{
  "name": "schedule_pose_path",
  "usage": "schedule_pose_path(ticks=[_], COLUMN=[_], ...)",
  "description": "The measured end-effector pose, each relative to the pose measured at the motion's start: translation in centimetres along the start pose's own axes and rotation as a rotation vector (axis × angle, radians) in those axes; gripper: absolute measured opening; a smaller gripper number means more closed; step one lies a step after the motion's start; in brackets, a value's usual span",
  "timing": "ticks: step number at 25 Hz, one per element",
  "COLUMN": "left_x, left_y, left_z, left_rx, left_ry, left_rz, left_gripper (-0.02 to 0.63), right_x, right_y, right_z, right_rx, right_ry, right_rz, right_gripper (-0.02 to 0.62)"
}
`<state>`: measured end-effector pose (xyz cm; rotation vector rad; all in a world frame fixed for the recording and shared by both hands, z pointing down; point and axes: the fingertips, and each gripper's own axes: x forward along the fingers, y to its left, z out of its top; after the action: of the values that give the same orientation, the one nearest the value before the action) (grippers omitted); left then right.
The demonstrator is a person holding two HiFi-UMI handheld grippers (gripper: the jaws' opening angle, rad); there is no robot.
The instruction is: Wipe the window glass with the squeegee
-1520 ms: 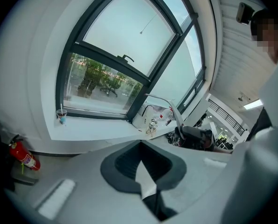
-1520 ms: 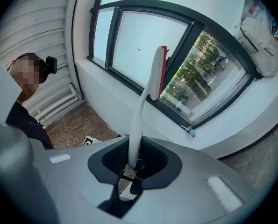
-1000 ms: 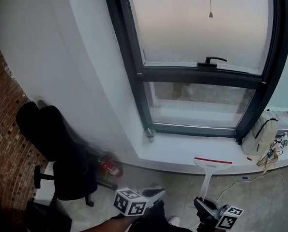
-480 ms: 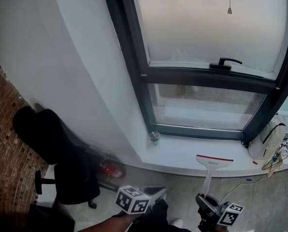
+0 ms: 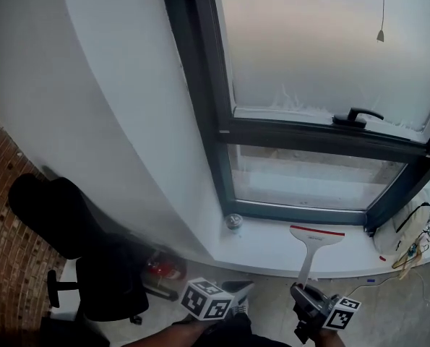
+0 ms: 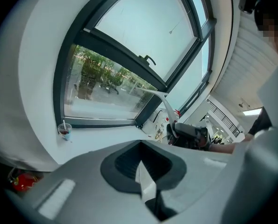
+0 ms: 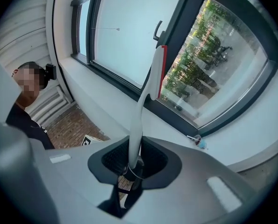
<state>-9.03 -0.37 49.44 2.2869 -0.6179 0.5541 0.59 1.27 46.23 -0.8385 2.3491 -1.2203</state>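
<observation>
The right gripper [image 7: 131, 169] has its jaws clenched on the white handle of the squeegee [image 7: 143, 101]. The left gripper's [image 6: 146, 181] jaws are pressed together with nothing between them.

In the head view the squeegee [image 5: 312, 246] rises from the right gripper [image 5: 308, 302], and its red-edged blade lies over the window sill [image 5: 265, 246], short of the lower pane's dark frame. A second ago the blade was at the sill's front edge. The left gripper [image 5: 233, 291] hangs below the sill, left of the squeegee, much as before.

A drink cup [image 5: 233, 222] stands at the sill's left end and a white bag [image 5: 410, 223] at its right end, now nearer the picture's edge. The window handle [image 5: 358, 116] is above the sill. A black office chair [image 5: 77, 244] stands below and left of it.
</observation>
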Motion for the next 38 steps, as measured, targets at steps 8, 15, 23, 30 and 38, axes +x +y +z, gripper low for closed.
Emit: schedule_pose_path(ticks=[8, 15, 23, 30, 38], left_x=[0.3, 0.1, 0.8, 1.1, 1.9], left_y=[5.3, 7.4, 8.9, 10.7, 12.0], left_z=[4.0, 5.5, 5.2, 4.7, 3.0], left_rx=[0.063, 0.059, 0.044, 0.000, -0.065], left_ry=[0.027, 0.026, 0.059, 0.076, 0.100], left_rz=[-0.037, -0.062, -0.041, 0.015, 0.064], left_gripper=[0.000, 0.000, 0.000, 0.000, 0.000], right_x=[8.4, 13.1, 17.7, 22.0, 26.7], right_y=[-1.0, -1.3, -4.8, -9.8, -14.1], right_z=[2.6, 3.3, 4.2, 4.8, 6.4], right_rx=[-0.042, -0.040, -0.017, -0.002, 0.001], right_ry=[-0.012, 0.018, 0.048, 0.078, 0.075], right_rz=[0.047, 0.093, 0.150, 0.191, 0.236], right_gripper=[0.089, 0.089, 0.089, 0.089, 0.089])
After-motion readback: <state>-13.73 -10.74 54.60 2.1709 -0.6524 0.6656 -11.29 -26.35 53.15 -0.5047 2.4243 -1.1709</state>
